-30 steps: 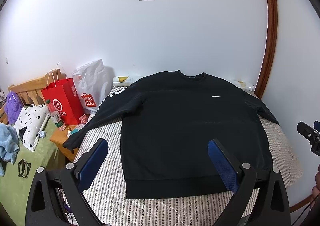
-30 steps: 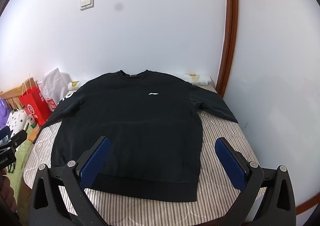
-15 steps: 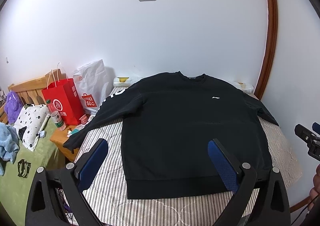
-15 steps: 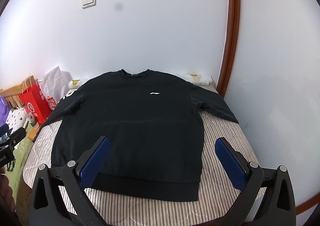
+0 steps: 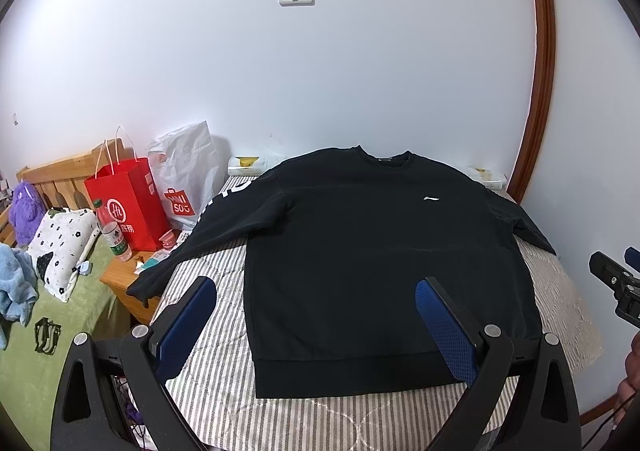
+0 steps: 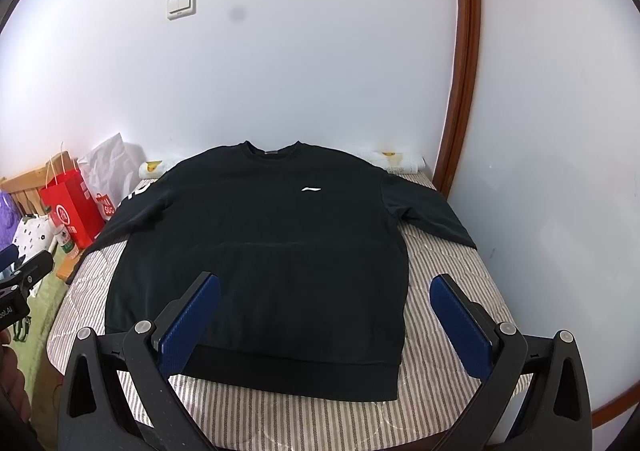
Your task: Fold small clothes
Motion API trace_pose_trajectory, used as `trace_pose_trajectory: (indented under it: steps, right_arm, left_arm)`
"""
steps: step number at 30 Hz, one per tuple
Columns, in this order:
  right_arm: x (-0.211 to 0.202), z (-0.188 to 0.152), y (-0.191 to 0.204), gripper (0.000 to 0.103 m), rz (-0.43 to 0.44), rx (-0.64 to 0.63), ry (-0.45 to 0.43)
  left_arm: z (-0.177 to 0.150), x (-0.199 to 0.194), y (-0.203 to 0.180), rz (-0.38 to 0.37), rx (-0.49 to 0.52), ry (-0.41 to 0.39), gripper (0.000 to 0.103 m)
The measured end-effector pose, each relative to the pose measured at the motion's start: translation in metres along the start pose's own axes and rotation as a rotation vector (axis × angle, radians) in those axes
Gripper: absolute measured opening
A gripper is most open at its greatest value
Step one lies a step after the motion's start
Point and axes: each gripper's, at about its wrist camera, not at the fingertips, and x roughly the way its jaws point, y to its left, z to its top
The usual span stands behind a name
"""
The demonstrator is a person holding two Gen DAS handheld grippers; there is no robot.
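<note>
The black sweatshirt (image 6: 264, 251) lies flat and unfolded on the bed (image 6: 448, 291); left gripper (image 5: 316, 315) and right gripper (image 6: 324, 311) hover spread apart, empty. Every fold remains.

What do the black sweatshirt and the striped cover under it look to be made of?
The black sweatshirt looks like matte knit cotton fleece: no sheen, with a ribbed hem band and collar. The striped cover looks like thin quilted woven fabric, with stitched curves across grey-white stripes. Exact fibres can't be told.
</note>
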Motion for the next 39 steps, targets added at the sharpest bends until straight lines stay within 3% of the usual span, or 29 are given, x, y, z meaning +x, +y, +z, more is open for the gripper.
trace_pose_trajectory:
  steps: [29,39]
  right_arm:
    - [-0.007,-0.007,-0.008,0.103,0.012,0.03,-0.015]
    - [0.015,-0.015,-0.015,0.103,0.024,0.047,0.01]
  left_arm:
    - [-0.005,-0.002,-0.009,-0.019,0.011,-0.017,0.101]
    - [-0.007,0.018,-0.006,-0.029,0.021,-0.009,0.101]
